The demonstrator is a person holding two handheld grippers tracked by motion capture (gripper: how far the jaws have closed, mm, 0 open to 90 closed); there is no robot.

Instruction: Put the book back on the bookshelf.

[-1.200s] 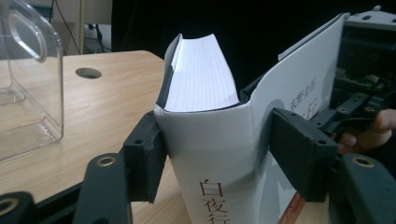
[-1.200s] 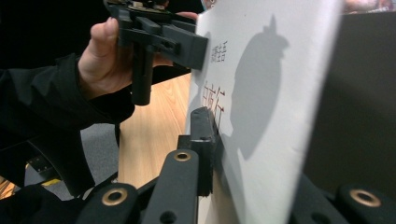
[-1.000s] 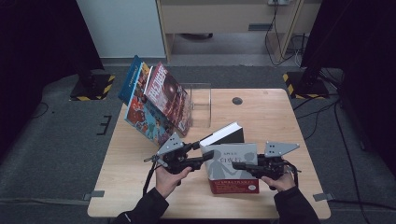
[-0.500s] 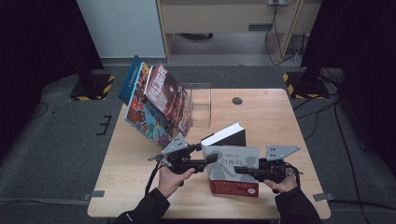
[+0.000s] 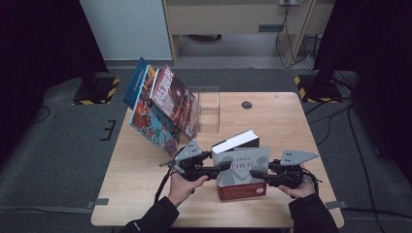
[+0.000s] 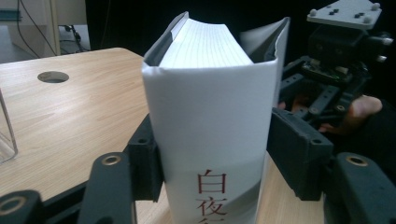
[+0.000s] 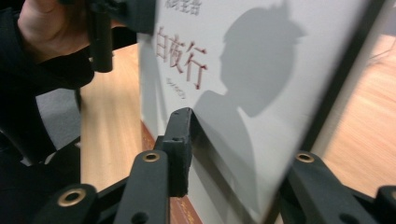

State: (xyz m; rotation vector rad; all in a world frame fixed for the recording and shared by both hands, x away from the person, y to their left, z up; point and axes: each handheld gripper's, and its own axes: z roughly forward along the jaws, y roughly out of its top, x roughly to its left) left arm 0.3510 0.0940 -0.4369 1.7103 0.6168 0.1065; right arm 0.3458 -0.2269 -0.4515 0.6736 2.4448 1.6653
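Wooden table (image 5: 145,194), clear holder (image 5: 208,109) bearing leaning books (image 5: 163,109)

One white book (image 5: 241,171) – three leaning books (image 5: 163,109) – one clear stand (image 5: 209,109).

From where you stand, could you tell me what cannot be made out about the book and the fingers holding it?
- High view: small print on the book is too small to read.
- Left gripper view: the spine title is cut off by the bottom edge.
- Right gripper view: the right gripper has its far finger blurred behind the cover's edge, so contact there is unclear.
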